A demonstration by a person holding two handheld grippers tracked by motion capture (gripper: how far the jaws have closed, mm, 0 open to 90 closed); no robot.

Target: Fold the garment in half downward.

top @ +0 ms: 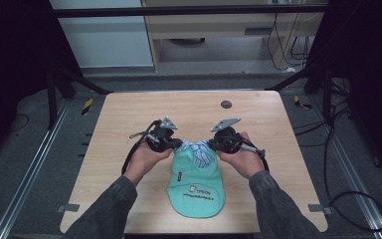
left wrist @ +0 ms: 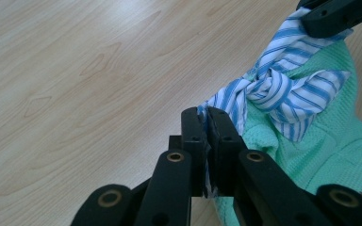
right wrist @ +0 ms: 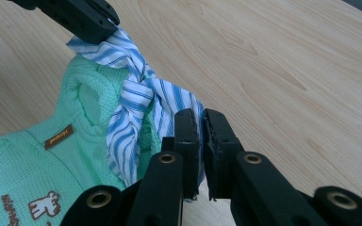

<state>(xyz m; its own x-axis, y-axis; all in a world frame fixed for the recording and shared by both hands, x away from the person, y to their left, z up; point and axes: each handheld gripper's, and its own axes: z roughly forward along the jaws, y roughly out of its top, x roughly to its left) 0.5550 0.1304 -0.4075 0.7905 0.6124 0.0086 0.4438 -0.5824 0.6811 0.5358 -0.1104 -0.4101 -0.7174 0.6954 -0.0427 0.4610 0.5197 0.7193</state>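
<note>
Up at its collar end, the mint green garment (top: 195, 181) is held by both grippers. Left gripper (left wrist: 208, 123) is clamped on one end of the blue-striped collar (left wrist: 283, 89); right gripper (right wrist: 201, 126) pinches the other end. The garment's hem lies on the table (top: 129, 124) below the collar.

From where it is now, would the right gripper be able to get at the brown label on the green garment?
Probably not yet. The right gripper is shut on the striped collar, as is the left gripper. The brown label lies uncovered nearby on the green garment, so releasing first should free the way.
</note>
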